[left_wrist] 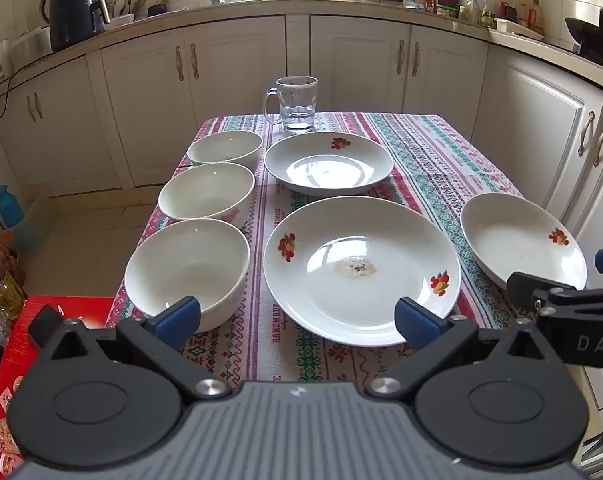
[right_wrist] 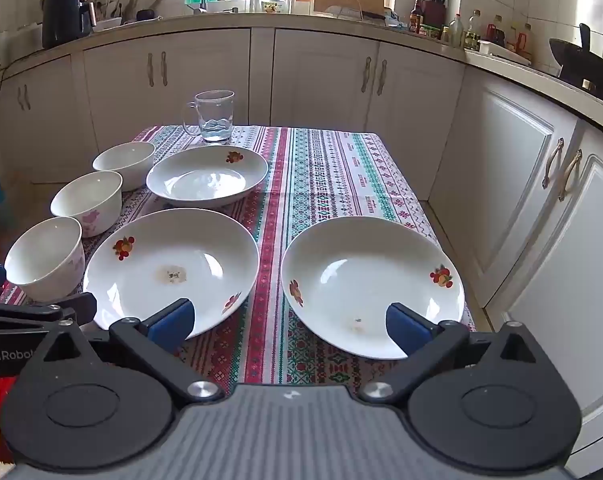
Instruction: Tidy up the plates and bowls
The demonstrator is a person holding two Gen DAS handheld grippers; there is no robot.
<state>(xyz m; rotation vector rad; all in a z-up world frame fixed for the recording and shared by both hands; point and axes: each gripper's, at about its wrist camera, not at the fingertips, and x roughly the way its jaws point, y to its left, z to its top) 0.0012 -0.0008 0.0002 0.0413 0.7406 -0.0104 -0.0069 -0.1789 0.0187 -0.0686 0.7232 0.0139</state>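
Three white bowls stand in a column on the table's left: near bowl [left_wrist: 187, 268] [right_wrist: 43, 258], middle bowl [left_wrist: 206, 194] [right_wrist: 87, 202], far bowl [left_wrist: 224, 147] [right_wrist: 124, 162]. Three white plates with fruit prints lie beside them: a large stained plate [left_wrist: 361, 270] [right_wrist: 171, 270], a far plate [left_wrist: 328, 163] [right_wrist: 207, 176] and a right plate [left_wrist: 523, 240] [right_wrist: 371, 284]. My left gripper [left_wrist: 297, 318] is open and empty, hovering at the near table edge between the near bowl and large plate. My right gripper [right_wrist: 289, 324] is open and empty, between the large and right plates.
A glass mug [left_wrist: 295, 103] [right_wrist: 213, 116] stands at the table's far edge on the patterned tablecloth [left_wrist: 433, 152]. A red box [left_wrist: 9, 360] lies low at the left. White kitchen cabinets [right_wrist: 513, 184] and a cluttered counter run behind and to the right.
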